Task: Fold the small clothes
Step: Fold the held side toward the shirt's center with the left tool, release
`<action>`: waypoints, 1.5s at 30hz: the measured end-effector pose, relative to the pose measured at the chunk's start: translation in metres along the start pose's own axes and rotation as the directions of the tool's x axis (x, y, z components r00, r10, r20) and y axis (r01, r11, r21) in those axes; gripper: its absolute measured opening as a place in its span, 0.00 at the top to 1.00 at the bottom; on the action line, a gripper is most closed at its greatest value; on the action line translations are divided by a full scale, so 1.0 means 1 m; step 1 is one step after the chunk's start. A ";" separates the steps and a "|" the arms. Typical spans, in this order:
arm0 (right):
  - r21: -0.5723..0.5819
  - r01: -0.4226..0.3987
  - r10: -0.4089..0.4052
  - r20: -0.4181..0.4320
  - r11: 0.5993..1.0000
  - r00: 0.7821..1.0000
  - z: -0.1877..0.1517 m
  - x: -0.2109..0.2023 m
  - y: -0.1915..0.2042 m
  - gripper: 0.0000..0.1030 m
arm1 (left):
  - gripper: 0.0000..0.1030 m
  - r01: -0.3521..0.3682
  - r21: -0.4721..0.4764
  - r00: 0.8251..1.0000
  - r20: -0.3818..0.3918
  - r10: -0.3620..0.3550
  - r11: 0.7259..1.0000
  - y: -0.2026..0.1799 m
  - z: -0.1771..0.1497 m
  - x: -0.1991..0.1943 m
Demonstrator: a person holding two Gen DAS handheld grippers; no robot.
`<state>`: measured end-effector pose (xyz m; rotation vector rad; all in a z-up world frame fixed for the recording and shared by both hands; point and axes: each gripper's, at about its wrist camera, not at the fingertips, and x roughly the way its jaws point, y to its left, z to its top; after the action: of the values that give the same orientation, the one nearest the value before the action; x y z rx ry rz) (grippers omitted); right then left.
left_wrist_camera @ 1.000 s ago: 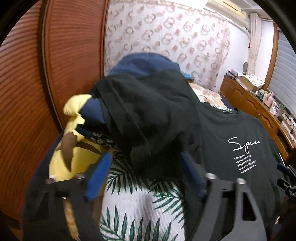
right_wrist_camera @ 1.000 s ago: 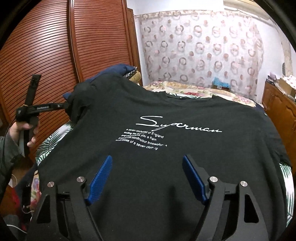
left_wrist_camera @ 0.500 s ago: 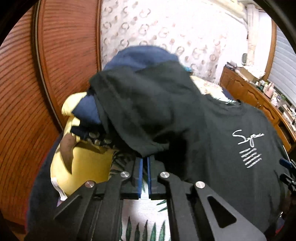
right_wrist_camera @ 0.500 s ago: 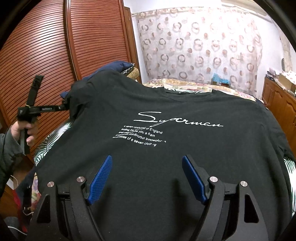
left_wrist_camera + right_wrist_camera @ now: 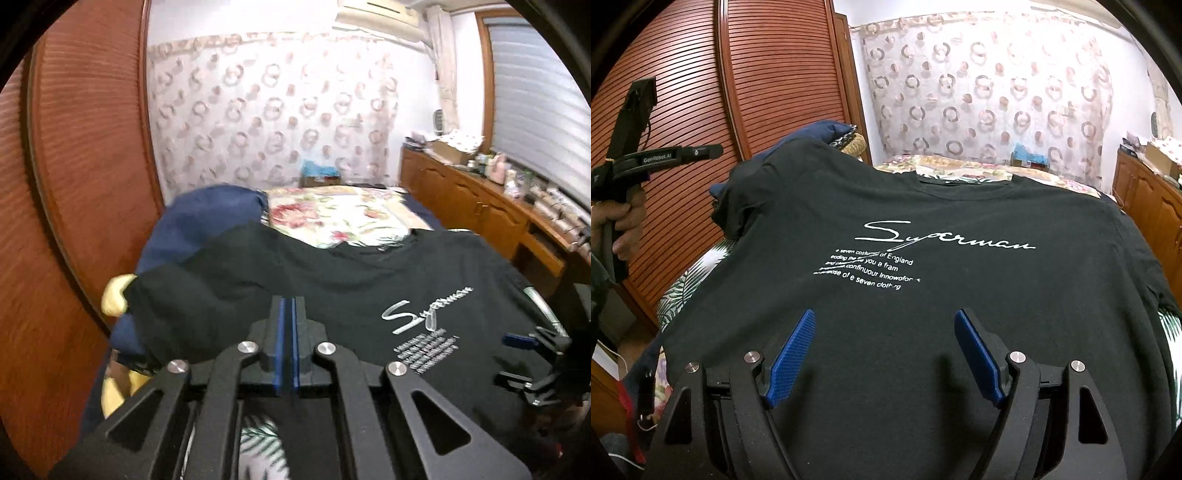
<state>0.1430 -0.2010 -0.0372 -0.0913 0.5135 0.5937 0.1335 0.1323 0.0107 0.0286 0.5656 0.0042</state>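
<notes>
A black T-shirt (image 5: 960,229) with white "Superman" script lies spread face up on the bed; it also shows in the left wrist view (image 5: 369,295). Its left sleeve (image 5: 746,192) drapes over a pile of clothes. My left gripper (image 5: 287,306) is shut with nothing between its pads, raised above the shirt's left side; it shows from the side in the right wrist view (image 5: 713,151), clear of the sleeve. My right gripper (image 5: 884,317) is open and empty above the shirt's lower hem; it also appears in the left wrist view (image 5: 517,354).
A pile of navy (image 5: 207,218) and yellow (image 5: 114,299) clothes sits at the shirt's left. Leaf-print bedding (image 5: 690,280) lies under the shirt. A slatted wooden wardrobe (image 5: 775,74) stands at the left, a wooden dresser (image 5: 480,199) at the right, a patterned curtain (image 5: 997,92) behind.
My left gripper shut from open, then rose and drew back from the sleeve. The sleeve now lies flatter over the clothes pile. The right gripper stayed open and almost still.
</notes>
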 end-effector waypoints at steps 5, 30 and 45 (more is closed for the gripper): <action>-0.003 -0.002 0.002 0.000 1.000 1.000 0.000 0.000 0.001 0.23 | 0.42 -0.015 -0.041 0.998 -0.054 0.013 0.999 0.024 -0.016 0.008; 0.004 -0.016 0.016 -0.022 1.000 1.000 0.003 0.002 -0.005 0.23 | 0.96 0.011 -0.129 0.988 -0.152 -0.031 0.992 0.068 -0.066 0.043; 0.013 -0.019 0.019 -0.019 1.000 1.000 0.000 -0.001 -0.007 0.23 | 0.96 0.212 0.087 0.974 -0.094 -0.204 0.973 -0.059 0.012 0.034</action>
<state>0.1464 -0.2074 -0.0369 -0.0800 0.5373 0.6082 0.1685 0.0733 0.0011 0.0633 0.6508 -0.2274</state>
